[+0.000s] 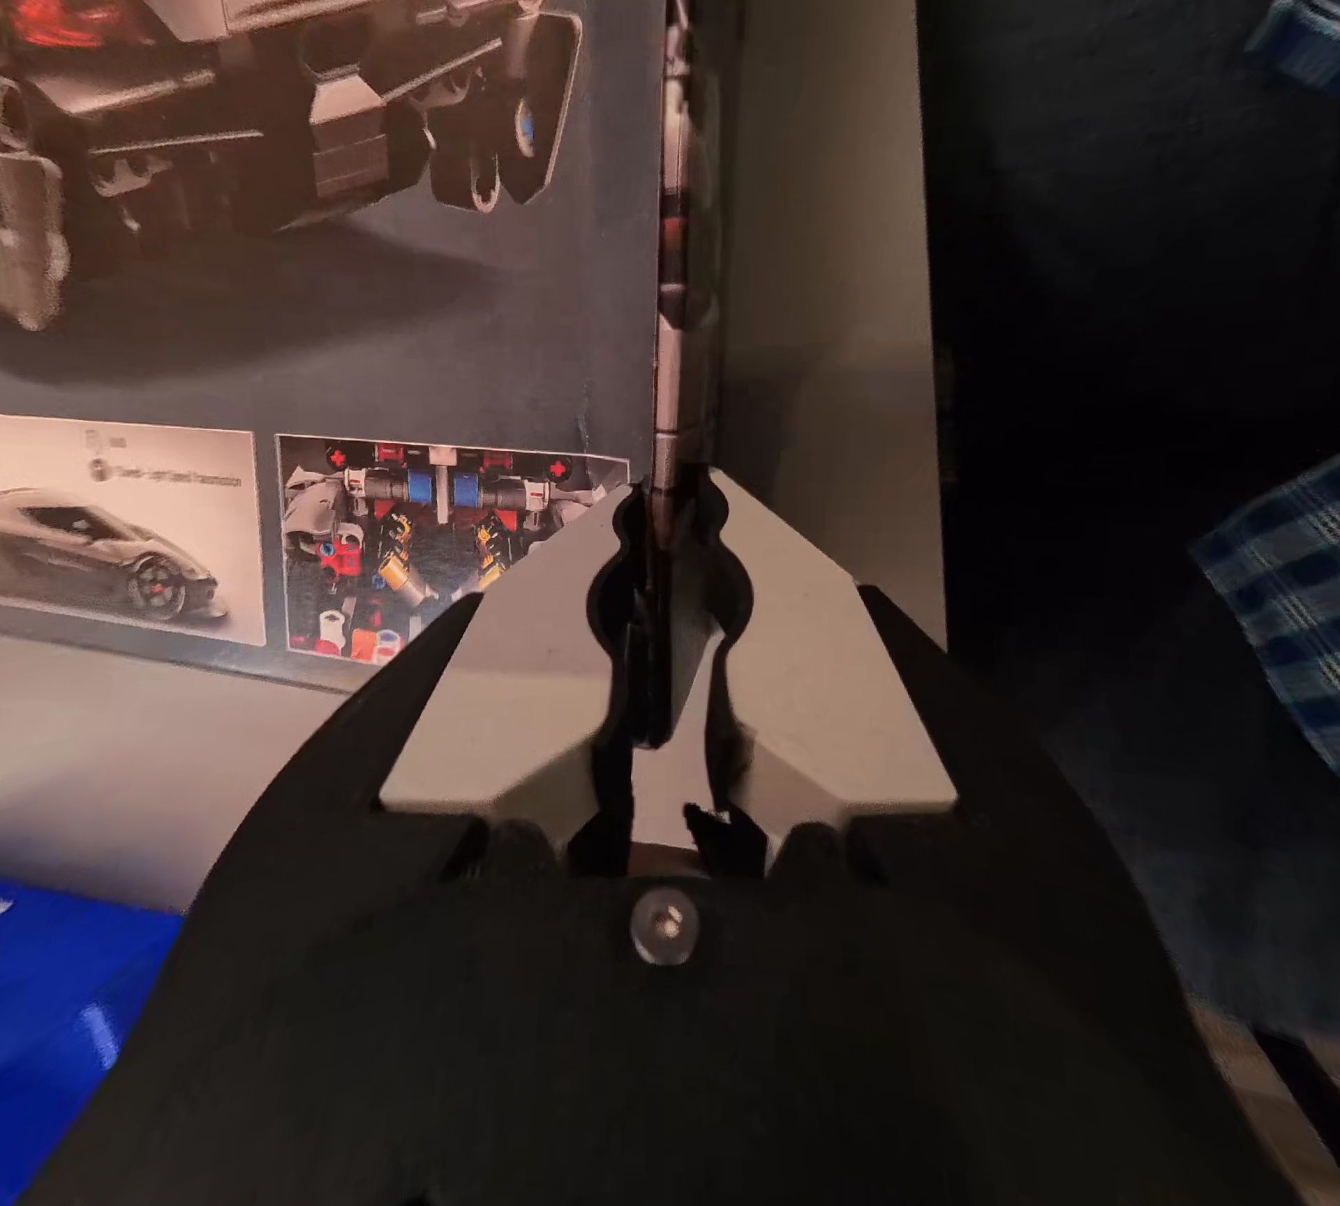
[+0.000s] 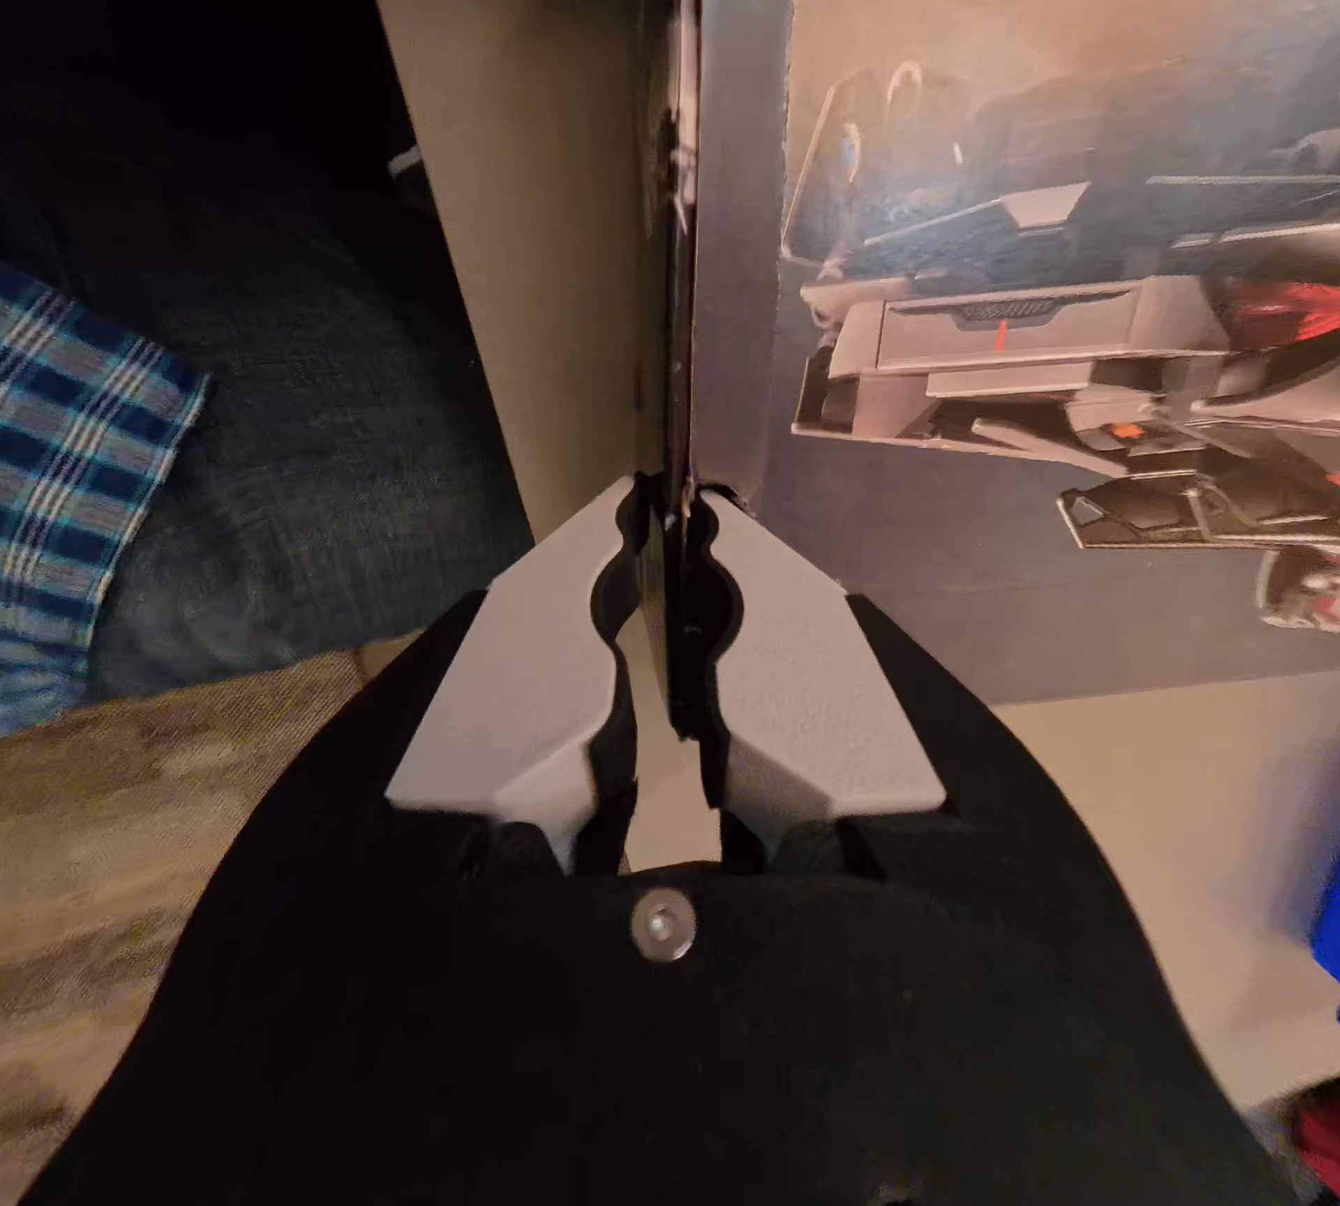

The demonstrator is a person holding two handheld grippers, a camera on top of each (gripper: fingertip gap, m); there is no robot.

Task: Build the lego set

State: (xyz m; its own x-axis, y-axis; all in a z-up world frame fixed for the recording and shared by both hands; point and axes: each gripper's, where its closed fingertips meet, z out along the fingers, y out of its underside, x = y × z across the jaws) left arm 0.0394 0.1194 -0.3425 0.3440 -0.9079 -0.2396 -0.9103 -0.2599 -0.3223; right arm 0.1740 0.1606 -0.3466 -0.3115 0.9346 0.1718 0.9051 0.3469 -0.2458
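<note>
The lego box (image 1: 326, 301) has a dark printed face with pictures of a grey car. In the left wrist view my left gripper (image 1: 671, 489) is shut on a thin cardboard edge (image 1: 671, 301) of the box, which runs straight up from the white fingers (image 1: 536, 627). In the right wrist view the box face (image 2: 1015, 518) lies to the right, and my right gripper (image 2: 678, 489) is shut on the same kind of thin edge (image 2: 685, 228). A plain cream panel (image 2: 551, 228) lies on the other side of that edge. No loose bricks show.
The box rests on a pale table (image 1: 145, 772). A blue object (image 1: 65, 997) sits at the lower left; it also shows in the right wrist view (image 2: 1327, 917). A person's plaid sleeve (image 1: 1291, 591) and dark cloth are beyond the edge. A tan mottled surface (image 2: 145, 845) lies below. The grippers' ends are close to 15 cm from one another.
</note>
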